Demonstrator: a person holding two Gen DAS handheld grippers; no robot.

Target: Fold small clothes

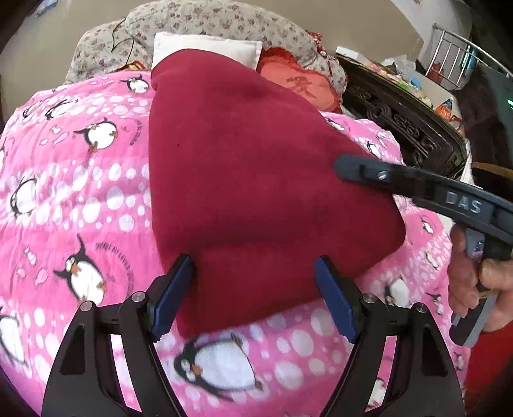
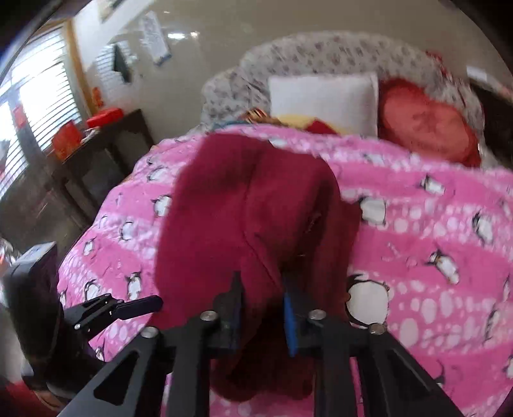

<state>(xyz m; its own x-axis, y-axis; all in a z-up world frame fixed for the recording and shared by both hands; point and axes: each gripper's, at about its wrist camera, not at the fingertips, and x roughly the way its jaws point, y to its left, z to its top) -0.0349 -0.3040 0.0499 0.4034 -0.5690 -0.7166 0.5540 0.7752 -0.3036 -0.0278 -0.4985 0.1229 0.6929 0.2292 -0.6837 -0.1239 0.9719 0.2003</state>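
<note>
A dark red fleece garment [image 1: 250, 179] lies on a pink penguin blanket [image 1: 80, 199]. My left gripper [image 1: 255, 282] is open, its blue pads on either side of the garment's near edge, holding nothing. My right gripper [image 1: 344, 168] comes in from the right over the garment's right side. In the right wrist view the right gripper [image 2: 261, 298] is shut on a raised fold of the red garment [image 2: 243, 205], which drapes down between the fingers. The left gripper [image 2: 141, 304] shows at the lower left of that view.
Pillows lie at the bed's head: a white one [image 1: 208, 48], a red heart-shaped one [image 1: 298, 83] and a floral one [image 1: 208, 19]. A dark carved cabinet [image 1: 400, 112] with clutter stands right of the bed. A dark side table [image 2: 105, 154] stands by the window.
</note>
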